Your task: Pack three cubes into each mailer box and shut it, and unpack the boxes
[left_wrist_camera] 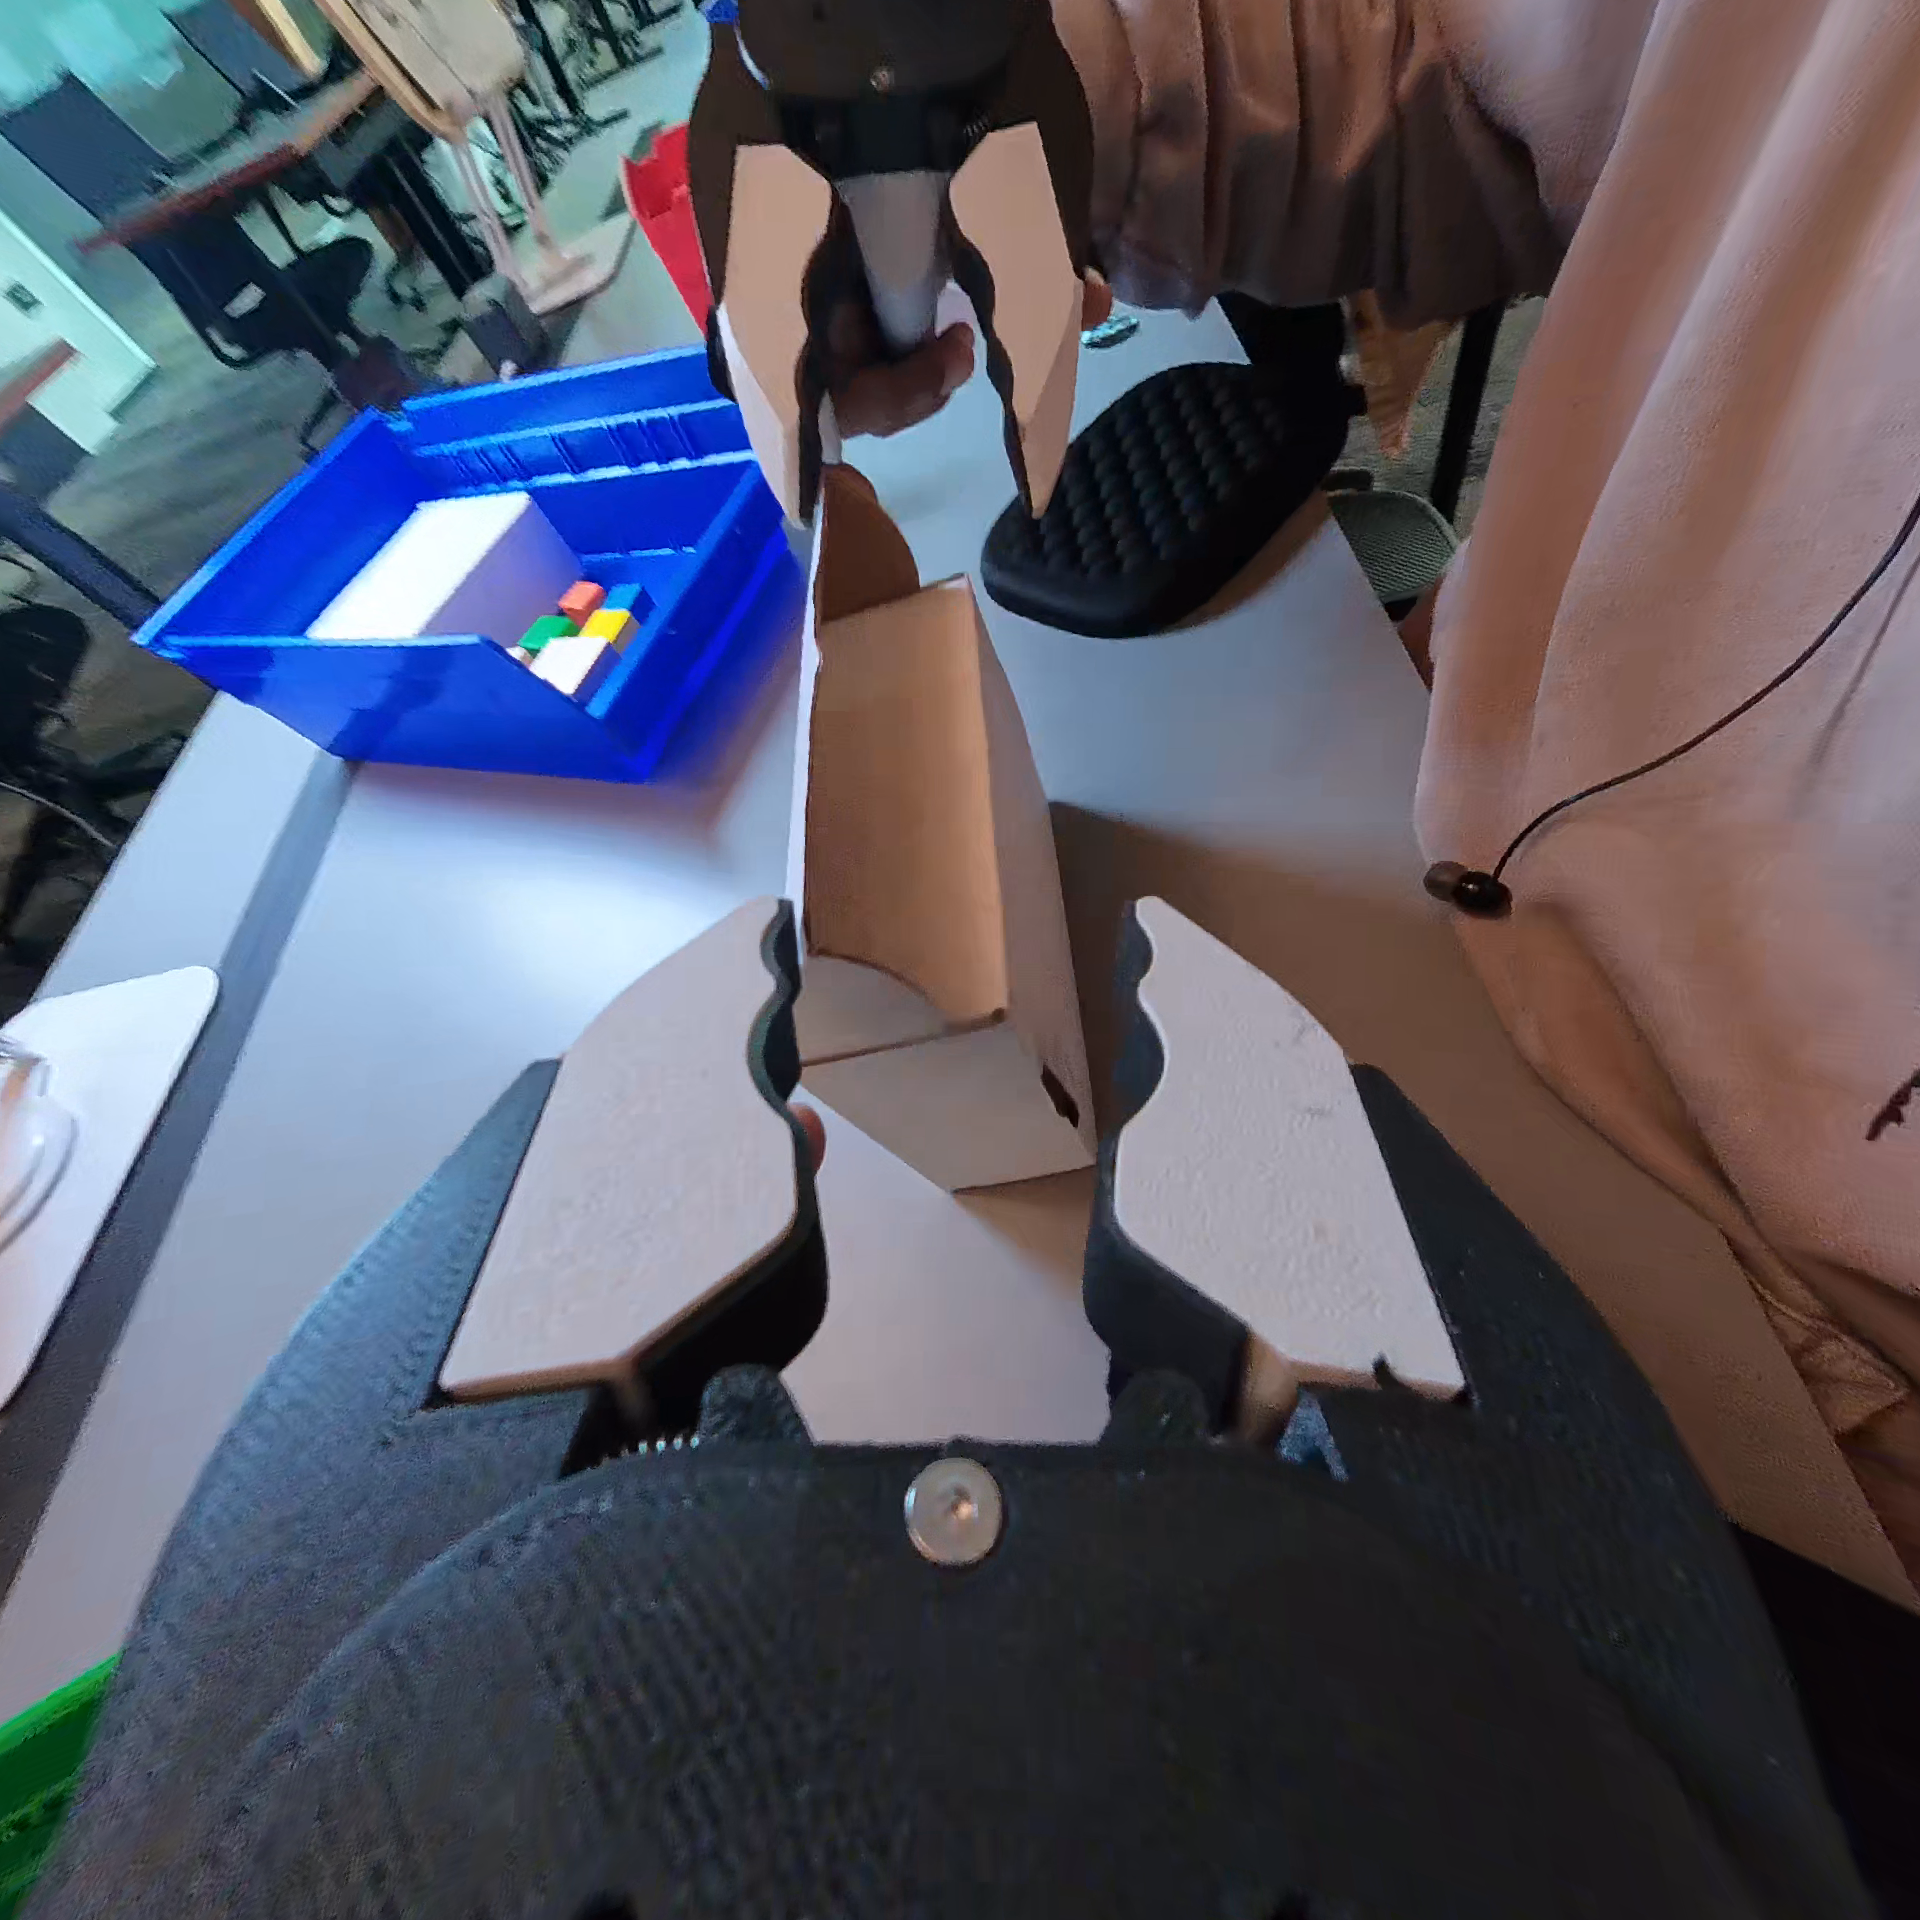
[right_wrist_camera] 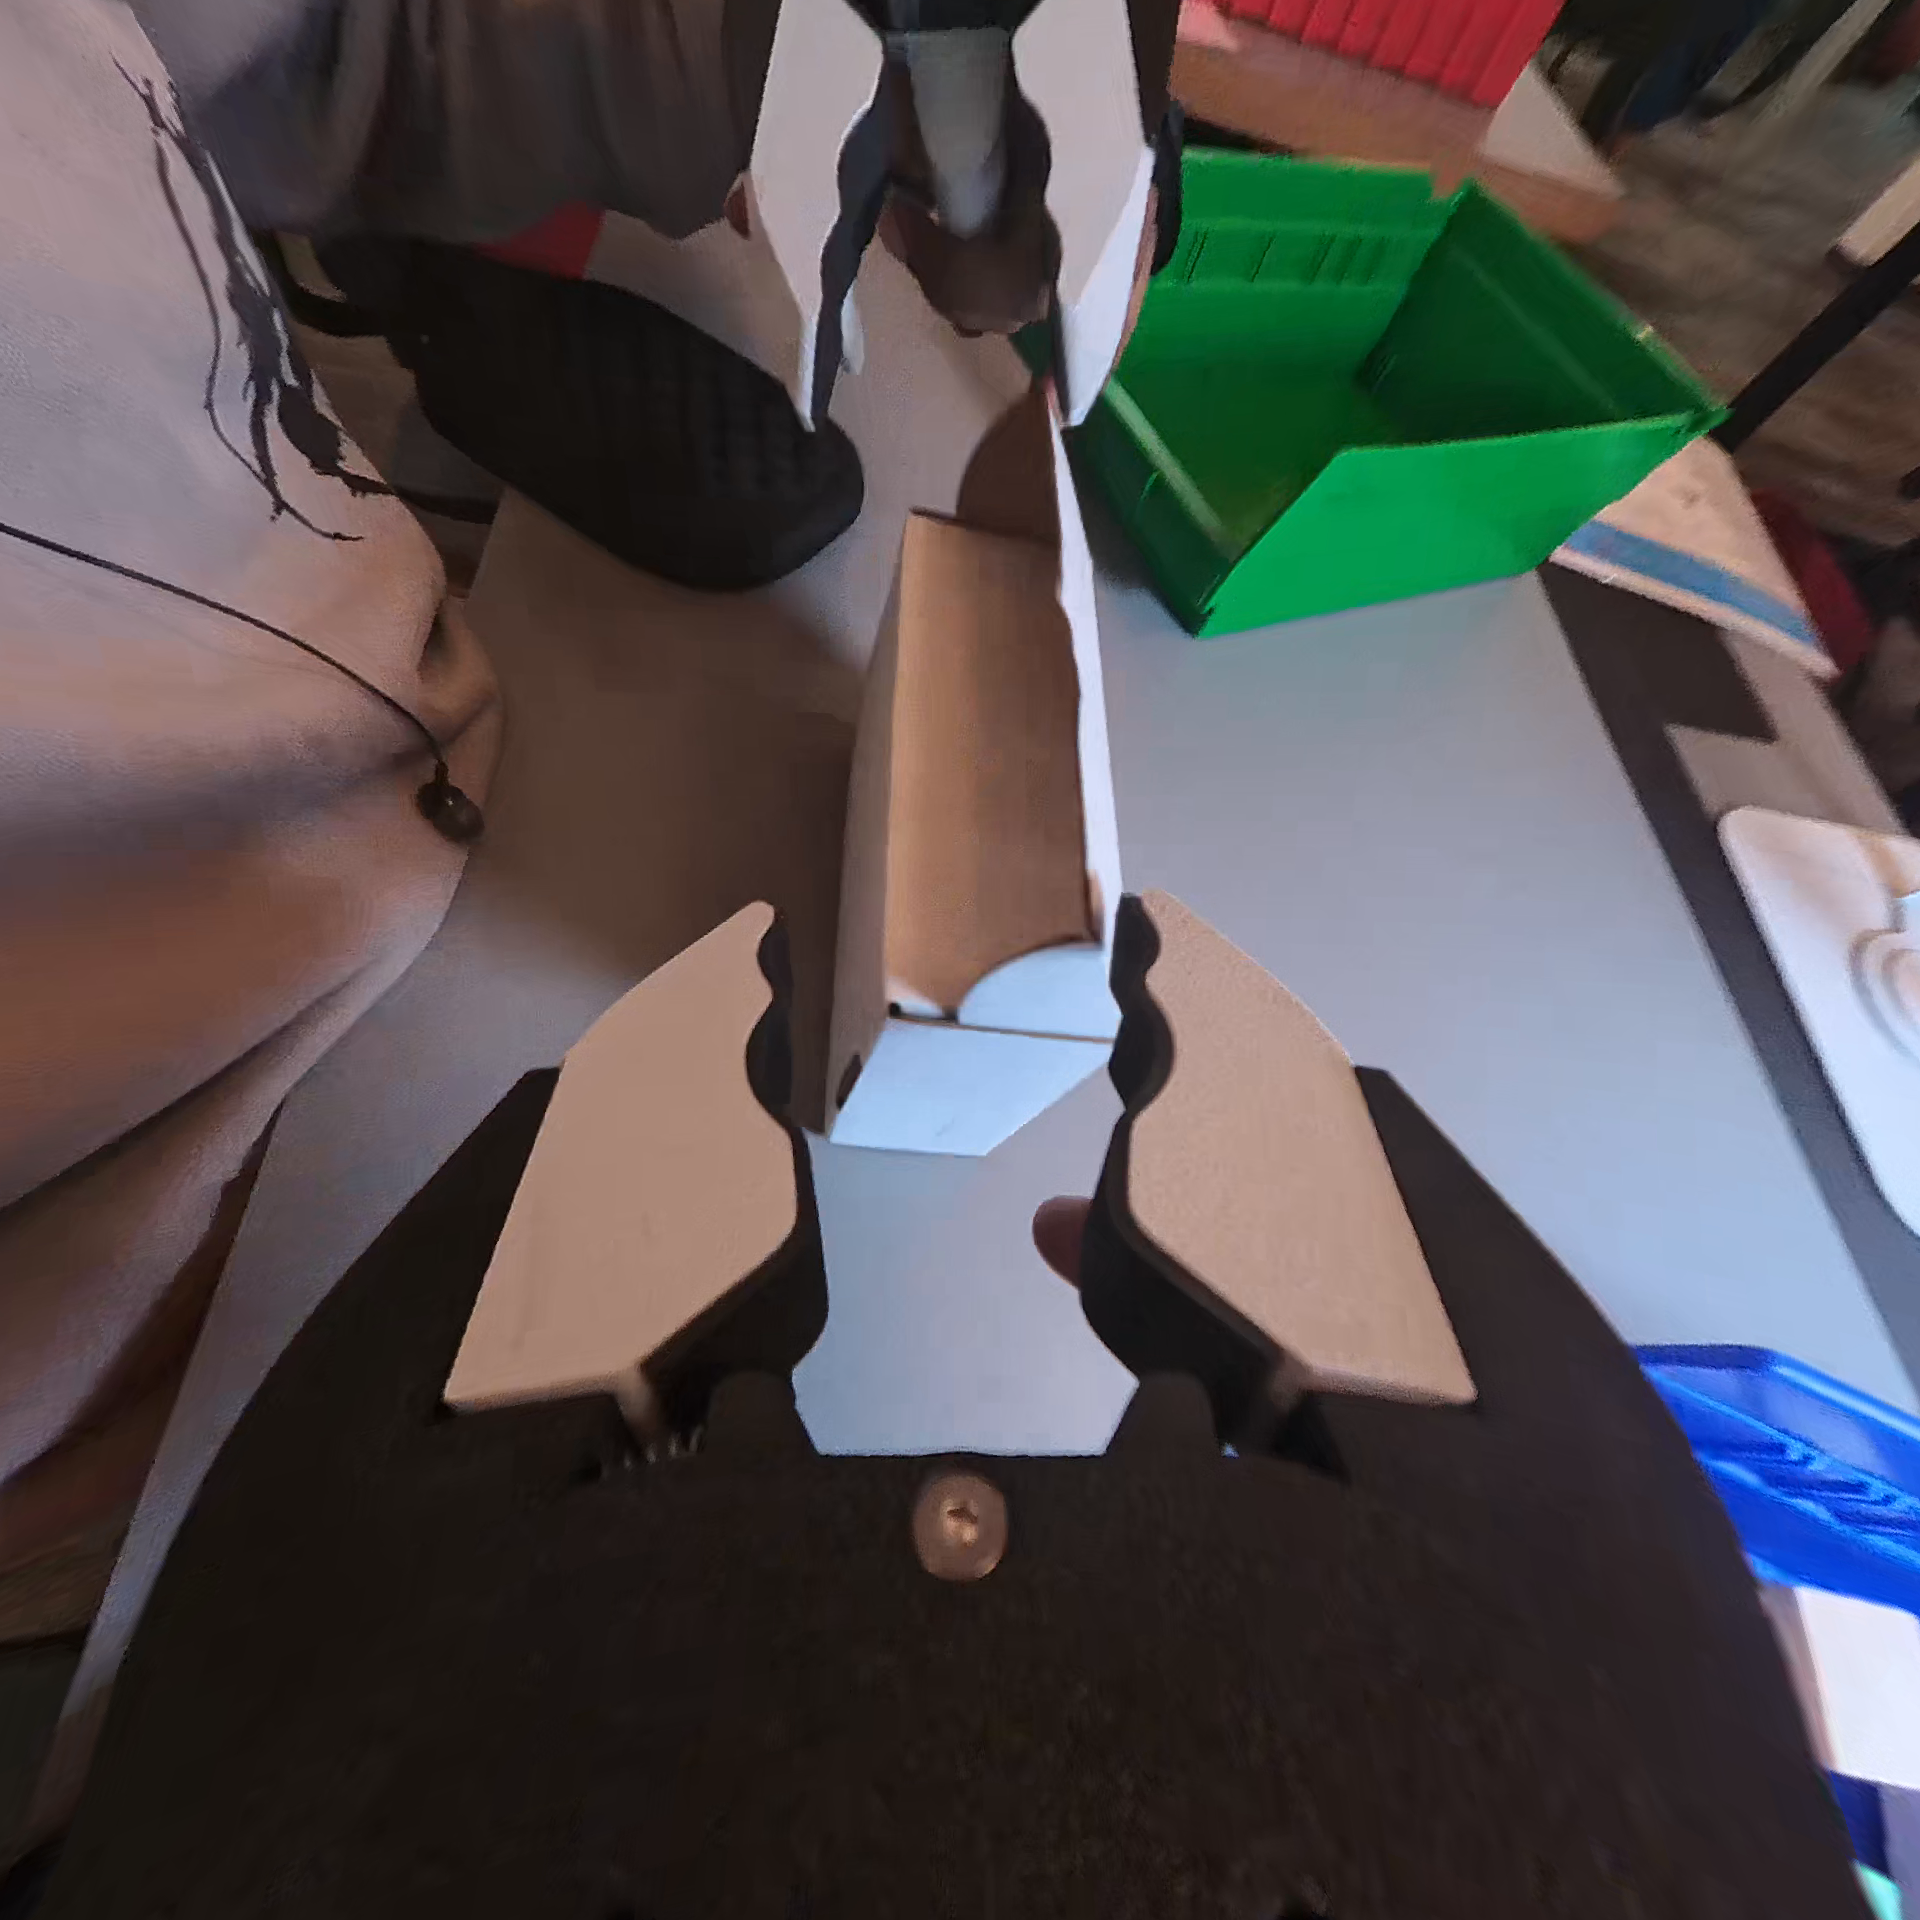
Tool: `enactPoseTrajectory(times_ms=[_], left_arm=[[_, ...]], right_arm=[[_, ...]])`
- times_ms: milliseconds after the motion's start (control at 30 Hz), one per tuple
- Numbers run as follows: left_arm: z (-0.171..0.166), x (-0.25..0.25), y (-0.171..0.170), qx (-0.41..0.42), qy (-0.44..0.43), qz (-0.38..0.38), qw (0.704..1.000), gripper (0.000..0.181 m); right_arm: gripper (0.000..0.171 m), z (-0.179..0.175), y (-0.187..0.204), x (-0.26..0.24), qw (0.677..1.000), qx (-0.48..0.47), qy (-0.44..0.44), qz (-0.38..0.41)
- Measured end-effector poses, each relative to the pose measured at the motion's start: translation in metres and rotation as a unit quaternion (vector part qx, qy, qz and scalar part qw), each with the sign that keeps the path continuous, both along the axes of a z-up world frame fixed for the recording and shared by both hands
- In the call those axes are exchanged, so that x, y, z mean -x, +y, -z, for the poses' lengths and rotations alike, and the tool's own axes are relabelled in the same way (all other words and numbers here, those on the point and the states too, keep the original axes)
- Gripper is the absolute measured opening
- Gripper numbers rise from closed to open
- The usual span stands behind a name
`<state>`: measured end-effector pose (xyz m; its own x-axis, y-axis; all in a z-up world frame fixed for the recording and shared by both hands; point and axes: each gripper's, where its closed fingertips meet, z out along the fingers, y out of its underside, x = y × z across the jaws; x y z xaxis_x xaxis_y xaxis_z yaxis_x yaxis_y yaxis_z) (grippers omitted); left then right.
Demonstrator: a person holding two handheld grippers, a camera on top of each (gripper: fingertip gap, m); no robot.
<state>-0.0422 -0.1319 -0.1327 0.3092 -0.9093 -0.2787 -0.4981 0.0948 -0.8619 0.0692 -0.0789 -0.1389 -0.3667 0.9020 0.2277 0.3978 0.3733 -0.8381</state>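
Note:
A cardboard mailer box (left_wrist_camera: 914, 810), white outside and brown inside, lies open on the grey table between my two grippers, which face each other. Its thin white panel (left_wrist_camera: 802, 727) stands upright with rounded flaps at both ends. A brown panel (left_wrist_camera: 1247, 935) lies flat toward the person. My left gripper (left_wrist_camera: 956, 935) is open around the near end of the box, its left finger at the upright panel. My right gripper (left_wrist_camera: 925, 499) is open around the far end. In the right wrist view, the box (right_wrist_camera: 966, 748) sits between my right gripper (right_wrist_camera: 951, 925) and left gripper (right_wrist_camera: 945, 410). Coloured cubes (left_wrist_camera: 592, 623) lie in the blue bin (left_wrist_camera: 416, 717).
The blue bin also holds a white box (left_wrist_camera: 436, 566). A green bin (right_wrist_camera: 1403, 520) stands past the box's other end. A person in a pale hoodie (left_wrist_camera: 1662, 675) stands by the table next to a black chair seat (left_wrist_camera: 1164, 520). A white mat (left_wrist_camera: 94, 1091) lies near the table edge. My right fingertips sit around 15 cm from my left ones. The brown panel (left_wrist_camera: 1247, 935) is about equally far from each gripper, around 15 cm.

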Motion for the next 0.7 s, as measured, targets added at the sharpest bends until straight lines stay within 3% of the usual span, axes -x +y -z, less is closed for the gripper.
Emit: enactPoseTrajectory(times_ms=[100, 300, 467, 567, 700], left_arm=[[0.002, -0.001, 0.002, -0.042, 0.036, -0.035, 0.998, 0.057], [0.022, -0.013, -0.006, -0.104, 0.098, -0.037, 0.989, 0.043], [0.048, -0.009, 0.003, -0.184, 0.148, -0.081, 0.968, 0.044], [0.048, -0.008, 0.009, -0.207, 0.119, -0.109, 0.965, 0.04], [0.045, -0.01, 0.011, -0.221, 0.087, -0.133, 0.962, 0.037]], right_arm=[[0.057, -0.006, -0.001, 0.003, 0.997, -0.058, 0.029, 0.029], [0.052, 0.019, -0.02, 0.007, 0.986, -0.162, 0.028, 0.021], [0.058, 0.043, -0.018, 0.007, 0.979, -0.2, 0.008, 0.04], [0.049, 0.043, -0.008, 0.012, 0.972, -0.224, 0.044, 0.057], [0.053, 0.045, -0.009, 0.013, 0.965, -0.247, 0.061, 0.069]])
